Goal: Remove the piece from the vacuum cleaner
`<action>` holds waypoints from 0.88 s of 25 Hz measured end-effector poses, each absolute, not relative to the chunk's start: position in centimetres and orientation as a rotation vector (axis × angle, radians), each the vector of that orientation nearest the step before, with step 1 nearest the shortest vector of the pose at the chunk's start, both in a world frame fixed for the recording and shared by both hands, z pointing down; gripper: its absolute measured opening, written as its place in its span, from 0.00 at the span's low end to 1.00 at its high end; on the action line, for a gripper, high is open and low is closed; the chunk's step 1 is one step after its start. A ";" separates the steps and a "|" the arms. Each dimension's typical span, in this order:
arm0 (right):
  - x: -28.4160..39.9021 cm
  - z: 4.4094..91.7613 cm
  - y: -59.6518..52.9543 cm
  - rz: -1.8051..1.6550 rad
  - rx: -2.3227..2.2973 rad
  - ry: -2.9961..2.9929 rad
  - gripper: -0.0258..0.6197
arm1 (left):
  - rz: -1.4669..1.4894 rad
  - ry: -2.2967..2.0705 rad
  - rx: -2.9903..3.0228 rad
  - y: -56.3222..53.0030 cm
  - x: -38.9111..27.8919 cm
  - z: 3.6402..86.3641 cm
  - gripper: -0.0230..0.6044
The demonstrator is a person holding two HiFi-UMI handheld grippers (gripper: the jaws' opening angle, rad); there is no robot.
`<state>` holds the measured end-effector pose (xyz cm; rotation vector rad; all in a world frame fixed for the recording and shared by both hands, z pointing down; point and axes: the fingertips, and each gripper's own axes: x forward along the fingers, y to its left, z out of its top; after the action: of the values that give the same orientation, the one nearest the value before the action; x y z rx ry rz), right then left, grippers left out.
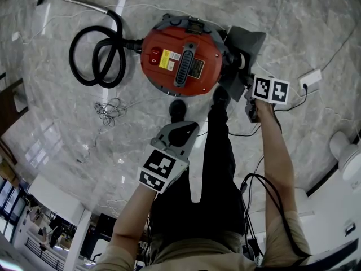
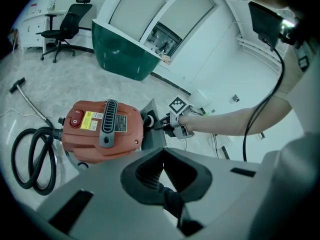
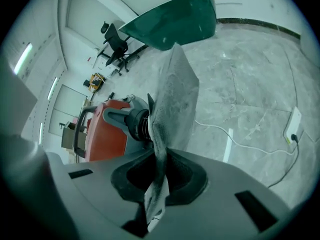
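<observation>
A red canister vacuum cleaner stands on the marble floor. A grey cloth bag hangs on the outlet at its right side. My right gripper is shut on the lower edge of this bag, and the cloth runs down between its jaws. In the left gripper view it shows beside the outlet. My left gripper is held back near the person's legs, pointing at the vacuum cleaner, jaws together with nothing in them.
A black hose coils at the vacuum cleaner's left, with a metal wand beyond. A tangle of thin cable lies on the floor. A white power strip and cords lie right. The person's shoes stand close by.
</observation>
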<state>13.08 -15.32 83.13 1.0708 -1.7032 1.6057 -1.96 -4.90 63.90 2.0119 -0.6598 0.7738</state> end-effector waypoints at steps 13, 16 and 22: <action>13.4 83.4 -15.0 1.051 0.965 -1.743 0.08 | 0.776 -0.639 2.010 -4.5 -1.4 64.1 0.04; 13.5 83.4 -14.9 0.926 0.967 -1.758 0.08 | 0.783 -0.635 2.012 -4.4 -1.2 64.1 0.04; 13.5 83.4 -15.3 1.367 1.166 -1.762 0.08 | 0.798 -0.633 2.012 -4.3 -1.5 64.3 0.04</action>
<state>13.52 -15.26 83.37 1.1662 -1.7624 1.3672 -1.47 -4.30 64.31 2.0115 -0.6333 0.7975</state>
